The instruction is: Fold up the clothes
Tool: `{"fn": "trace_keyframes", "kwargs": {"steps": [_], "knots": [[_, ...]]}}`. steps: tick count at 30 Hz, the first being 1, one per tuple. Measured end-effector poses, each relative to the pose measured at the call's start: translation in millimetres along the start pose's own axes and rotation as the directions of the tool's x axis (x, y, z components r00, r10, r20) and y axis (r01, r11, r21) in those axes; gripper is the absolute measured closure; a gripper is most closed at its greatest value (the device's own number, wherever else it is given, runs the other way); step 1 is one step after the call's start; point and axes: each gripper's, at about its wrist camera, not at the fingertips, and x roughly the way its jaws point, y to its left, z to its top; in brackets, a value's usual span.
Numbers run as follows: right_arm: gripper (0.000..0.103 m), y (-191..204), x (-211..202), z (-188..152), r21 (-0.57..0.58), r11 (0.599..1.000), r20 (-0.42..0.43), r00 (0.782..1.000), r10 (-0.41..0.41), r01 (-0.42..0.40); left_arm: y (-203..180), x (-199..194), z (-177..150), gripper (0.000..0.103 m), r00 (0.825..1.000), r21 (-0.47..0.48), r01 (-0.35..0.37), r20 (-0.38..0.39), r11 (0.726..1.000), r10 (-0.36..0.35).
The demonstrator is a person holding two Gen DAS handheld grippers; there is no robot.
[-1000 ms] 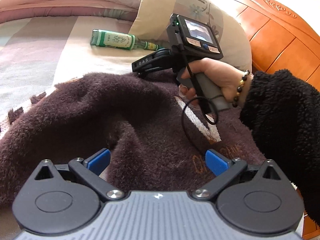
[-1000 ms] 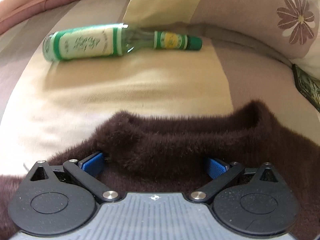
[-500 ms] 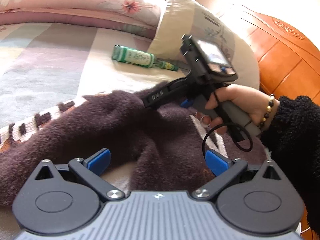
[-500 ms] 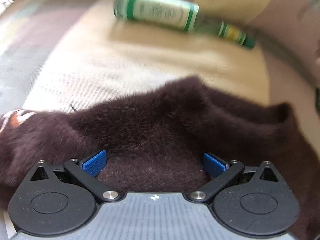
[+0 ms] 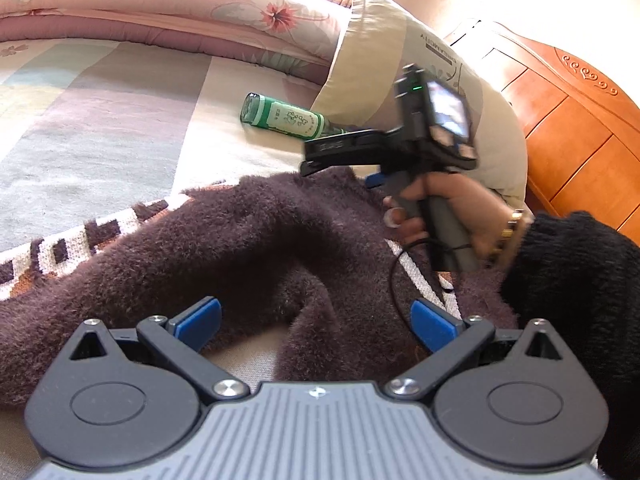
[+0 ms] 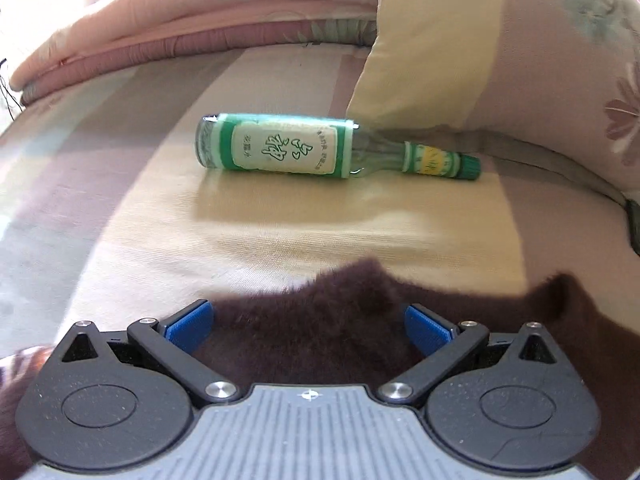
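A dark brown fuzzy sweater [image 5: 248,240] with a white and brown patterned hem [image 5: 60,248] lies rumpled on the bed. My left gripper [image 5: 316,320] is open low over its near folds, one thick fold running between the blue pads [image 5: 196,318]. A hand [image 5: 452,208] in a black fleece sleeve holds the right gripper over the sweater's far edge. In the right wrist view, my right gripper [image 6: 308,326] is open, with the sweater's edge [image 6: 340,300] bunched between its wide-apart pads [image 6: 190,326].
A green-labelled glass bottle [image 5: 288,118] [image 6: 288,146] lies on its side on the striped bedsheet [image 5: 100,120] just beyond the sweater. A pillow [image 5: 400,60] leans behind it, beside a folded pink floral quilt [image 5: 160,4]. An orange wooden headboard [image 5: 568,120] stands at right.
The right gripper has risen and levelled over the sweater's far edge, so less sweater and more of the bed and bottle show in its view. Both grippers stayed open.
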Motion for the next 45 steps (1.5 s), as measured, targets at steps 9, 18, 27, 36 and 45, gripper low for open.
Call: {"fn": "trace_keyframes", "kwargs": {"steps": [9,18,27,36,45], "knots": [[0.000,40,36,-15,-0.105,0.994,-0.142,0.990,-0.021,0.006,4,-2,2,0.002,1.000,-0.014,-0.009,0.001,1.000,0.009],[0.000,36,39,-2,-0.074,0.997,0.026,0.999,0.021,-0.019,9,1,3,0.002,0.999,-0.030,-0.031,-0.008,0.999,0.031],[0.000,25,-13,-28,-0.042,0.985,-0.107,0.981,0.161,-0.167,17,-13,5,0.002,0.999,-0.048,-0.016,0.029,0.999,0.018],[0.000,59,31,-21,-0.167,0.984,0.012,0.998,0.065,-0.062,28,-13,9,0.002,0.998,-0.092,-0.033,0.046,0.995,0.037],[0.000,-61,-58,-46,0.061,0.988,0.074,0.988,0.136,-0.141,6,-1,5,0.002,0.999,-0.045,-0.009,0.035,0.999,0.010]]}}
